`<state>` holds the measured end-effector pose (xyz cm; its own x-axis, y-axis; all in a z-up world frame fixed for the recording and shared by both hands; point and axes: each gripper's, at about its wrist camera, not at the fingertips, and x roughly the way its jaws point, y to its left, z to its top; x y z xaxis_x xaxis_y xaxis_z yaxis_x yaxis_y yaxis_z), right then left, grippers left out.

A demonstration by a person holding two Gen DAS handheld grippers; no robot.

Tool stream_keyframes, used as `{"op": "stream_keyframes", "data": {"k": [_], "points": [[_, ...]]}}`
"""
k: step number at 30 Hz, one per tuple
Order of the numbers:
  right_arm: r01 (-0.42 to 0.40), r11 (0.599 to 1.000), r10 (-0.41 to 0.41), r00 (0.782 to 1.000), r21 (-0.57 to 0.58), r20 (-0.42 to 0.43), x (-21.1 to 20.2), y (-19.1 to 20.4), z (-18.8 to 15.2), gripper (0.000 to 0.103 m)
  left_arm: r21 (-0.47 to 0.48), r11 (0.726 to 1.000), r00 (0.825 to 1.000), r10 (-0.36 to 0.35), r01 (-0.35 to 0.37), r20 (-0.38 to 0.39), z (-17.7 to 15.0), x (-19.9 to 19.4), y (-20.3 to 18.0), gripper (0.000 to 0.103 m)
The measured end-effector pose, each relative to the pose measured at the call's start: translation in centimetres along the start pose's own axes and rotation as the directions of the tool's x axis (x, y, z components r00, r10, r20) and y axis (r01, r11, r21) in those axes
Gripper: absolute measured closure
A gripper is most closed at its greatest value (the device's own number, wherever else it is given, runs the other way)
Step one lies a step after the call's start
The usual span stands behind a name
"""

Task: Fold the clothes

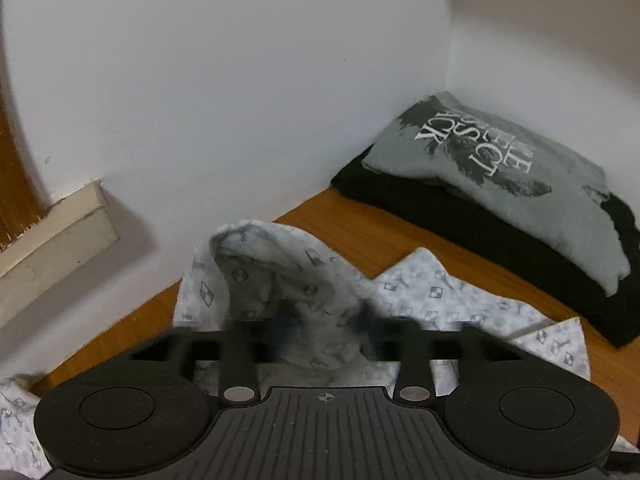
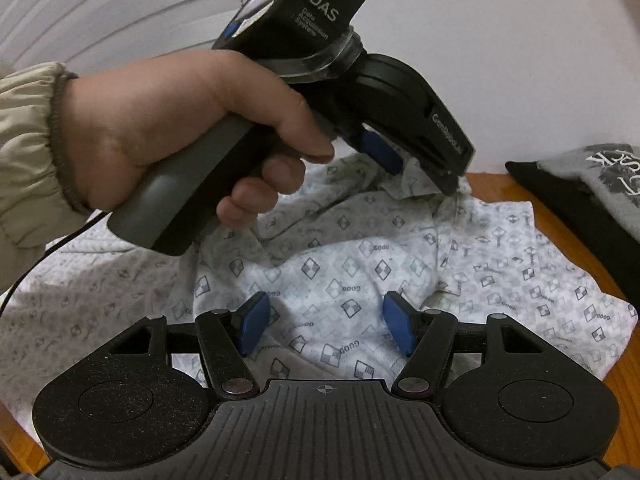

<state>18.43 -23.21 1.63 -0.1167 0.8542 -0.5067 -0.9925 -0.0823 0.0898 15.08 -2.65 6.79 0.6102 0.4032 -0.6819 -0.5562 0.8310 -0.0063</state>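
- The left gripper, seen in the upper middle of the right wrist view, has its jaws nipped together on a raised fold of the shirt; in its own view the fingers are blurred, and cloth bunches up between them at centre.
- A hand with a beige sleeve grips that tool's handle at left of the frame.
- The right gripper stands about half open at lower centre, blue pads apart over the cloth with nothing between them.
- The shirt, white with a checked print, lies rumpled across the wooden table, filling the middle of both views.
- A grey tee sits folded on a black garment at right, against the wall.
- The step looks like an early fold: one edge is pinched and lifted.
- Next, the right gripper probably needs to take a matching edge so both can carry the cloth over evenly.
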Motion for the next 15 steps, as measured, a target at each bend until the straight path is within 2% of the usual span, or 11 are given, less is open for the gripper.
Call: {"op": "stream_keyframes", "data": {"k": [4, 8, 15], "points": [[0.009, 1.0, -0.009, 1.0, -0.005, 0.013, -0.2, 0.1, -0.1, 0.04, -0.044, 0.999, 0.996, -0.008, 0.011, 0.085, 0.5, -4.8, 2.8, 0.099], [0.024, 1.0, -0.022, 0.996, -0.019, 0.086, -1.2, 0.4, -0.4, 0.04, -0.079, 0.997, 0.984, -0.001, 0.015, 0.181, 0.1, -12.1, 6.3, 0.099], [0.022, 1.0, -0.024, 0.973, 0.011, 0.23, -4.6, 0.5, -0.2, 0.04, -0.169, 0.985, 0.954, 0.032, 0.02, 0.297, -4.0, -25.8, 13.4, 0.099]]}}
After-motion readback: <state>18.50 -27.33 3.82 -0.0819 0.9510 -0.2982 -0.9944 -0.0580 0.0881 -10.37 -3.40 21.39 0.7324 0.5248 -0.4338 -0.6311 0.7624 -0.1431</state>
